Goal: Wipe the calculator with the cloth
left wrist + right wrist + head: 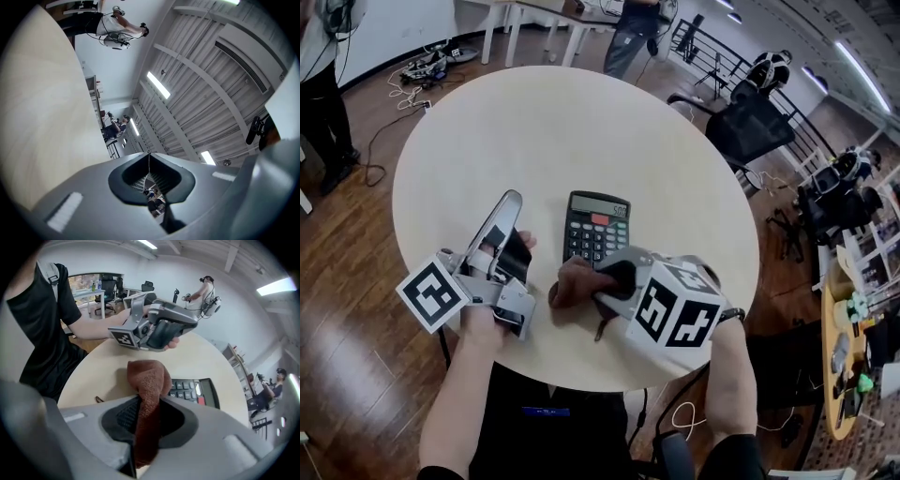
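A black calculator (596, 228) lies face up near the middle of the round pale table (525, 122). My right gripper (586, 281) is shut on a brown cloth (575, 284), whose bunched end rests at the calculator's near left corner. In the right gripper view the cloth (149, 380) hangs out of the jaws, with the calculator (197, 391) just beyond it to the right. My left gripper (508, 202) is held left of the calculator, tilted upward and shut on nothing. In its own view the left gripper (149, 157) faces the ceiling.
A small dark scrap (598, 330) lies on the table by the near edge. A black office chair (748, 127) stands past the table's right side. Cables (403, 94) trail on the wood floor at the far left, and a person (633, 33) stands beyond the table.
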`<state>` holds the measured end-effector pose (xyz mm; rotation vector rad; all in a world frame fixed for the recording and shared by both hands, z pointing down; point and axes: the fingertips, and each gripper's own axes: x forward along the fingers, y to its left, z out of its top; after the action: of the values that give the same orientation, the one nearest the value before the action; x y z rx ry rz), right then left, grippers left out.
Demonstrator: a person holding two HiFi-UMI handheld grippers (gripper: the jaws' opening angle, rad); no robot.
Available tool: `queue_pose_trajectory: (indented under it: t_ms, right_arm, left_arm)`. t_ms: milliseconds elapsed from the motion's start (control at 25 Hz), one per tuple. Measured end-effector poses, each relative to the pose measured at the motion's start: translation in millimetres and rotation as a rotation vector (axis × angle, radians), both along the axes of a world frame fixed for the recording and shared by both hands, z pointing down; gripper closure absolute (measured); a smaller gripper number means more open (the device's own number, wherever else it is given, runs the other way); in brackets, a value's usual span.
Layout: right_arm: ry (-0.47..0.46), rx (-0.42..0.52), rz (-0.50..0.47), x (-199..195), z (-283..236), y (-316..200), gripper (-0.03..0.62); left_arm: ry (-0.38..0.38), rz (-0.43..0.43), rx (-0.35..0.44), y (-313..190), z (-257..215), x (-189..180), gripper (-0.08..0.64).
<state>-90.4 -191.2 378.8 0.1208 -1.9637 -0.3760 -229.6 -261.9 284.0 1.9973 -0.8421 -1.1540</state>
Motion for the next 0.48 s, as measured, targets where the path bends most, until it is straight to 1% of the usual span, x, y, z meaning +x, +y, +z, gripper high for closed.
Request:
queue_pose_trajectory:
  t_ms: [40,80,200,240,280,360,480]
  right_arm:
    - [-0.024,0.031,0.032,5.0,-7.3,-12.1,0.528]
    - [-0.055,0.079,0.085,10.9,-17.0,-30.7,0.528]
    - [-0.14,0.286,0.288,31.4,-46.2,-102.5,0.528]
    - [-0.159,0.343,0.34,35.9,-52.0,-122.5,0.528]
    - [-0.174,0.377,0.375,37.5,-54.5,-137.4,0.528]
    - [-0.179,0.39,0.392,33.9,-50.9,-152.7,0.528]
    - [-0.123,0.354,0.342,27.0,-35.6,-150.5,0.528]
  left_arm:
    - [0.001,0.001,0.0,-0.2,-0.5,0.4,0.568]
    - [0.002,0.002,-0.001,-0.4,-0.8,0.9,0.568]
    - [0.001,0.002,-0.001,-0.2,-0.2,1.7,0.568]
    - [0.001,0.003,0.0,0.2,0.3,1.2,0.568]
    - [0.002,0.003,0.001,0.9,0.7,0.3,0.568]
    - [0.004,0.003,0.005,1.8,1.2,-1.0,0.568]
    - [0.004,0.004,0.007,0.5,1.7,0.3,0.568]
